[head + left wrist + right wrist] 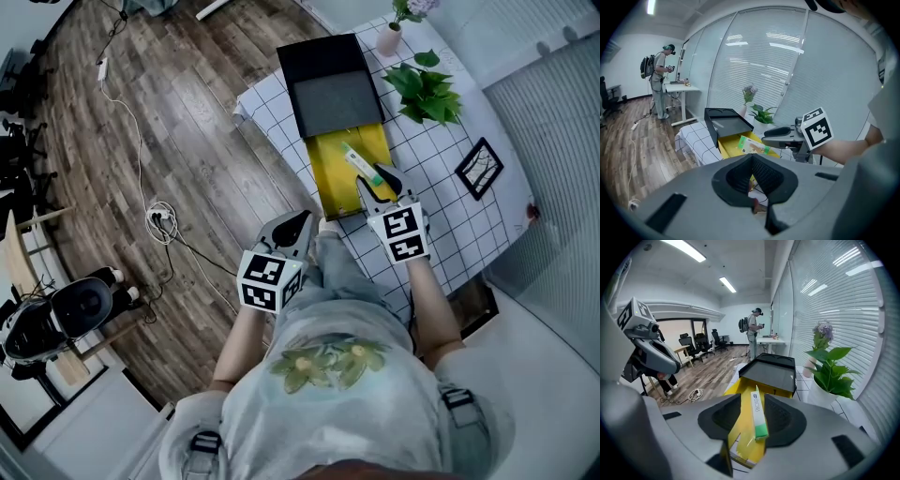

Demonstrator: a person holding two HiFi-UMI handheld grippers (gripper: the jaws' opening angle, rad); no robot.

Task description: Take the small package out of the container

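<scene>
Your right gripper (377, 180) hovers over the yellow box (333, 178), jaws spread wide either side of the package (359, 164) lying in the box, probably ready to pinch it. Your left gripper (300, 223), closed and empty, sits beside the box.

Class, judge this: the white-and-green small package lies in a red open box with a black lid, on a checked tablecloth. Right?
No: the open box is yellow, not red, as the head view shows. The white-and-green small package does lie in it, with its black lid, on the checked tablecloth.
</scene>
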